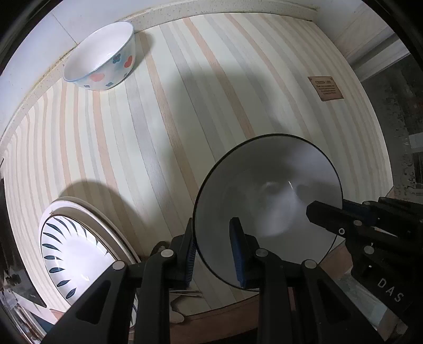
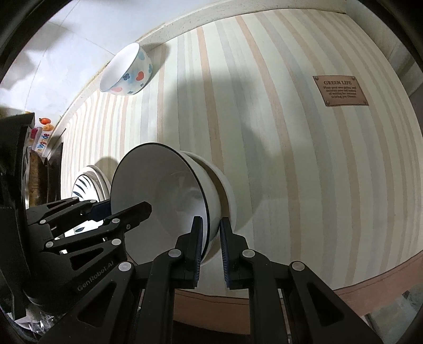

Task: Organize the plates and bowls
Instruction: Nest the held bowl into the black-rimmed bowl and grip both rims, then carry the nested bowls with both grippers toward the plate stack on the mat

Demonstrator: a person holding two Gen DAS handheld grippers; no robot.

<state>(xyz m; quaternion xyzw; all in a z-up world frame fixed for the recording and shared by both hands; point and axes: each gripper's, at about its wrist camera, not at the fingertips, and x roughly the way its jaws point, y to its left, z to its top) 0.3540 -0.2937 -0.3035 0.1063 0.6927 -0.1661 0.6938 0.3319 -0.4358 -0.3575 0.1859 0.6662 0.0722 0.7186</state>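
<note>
A white bowl with a thin black rim [image 1: 267,185] [image 2: 158,185] hangs just above the striped tabletop, tilted. My left gripper [image 1: 211,223] [image 2: 116,209] is shut on its left rim, one finger inside and one outside. On the opposite rim my right gripper [image 2: 211,221] [image 1: 341,211] is shut the same way. In the right wrist view a second white curve [image 2: 228,195] shows behind the bowl; I cannot tell whether it is another bowl. A bowl with hearts and flowers [image 1: 103,55] [image 2: 127,71] stands far left by the wall. Stacked plates [image 1: 74,251] [image 2: 90,182], the top one leaf-patterned, lie at left.
The striped tablecloth [image 1: 185,105] [image 2: 290,158] covers a table that ends in a rounded near edge. A brown label [image 1: 325,88] [image 2: 341,91] lies flat at the far right. A white wall ledge [image 1: 211,13] runs along the back. Dark clutter [image 2: 39,148] stands off the left side.
</note>
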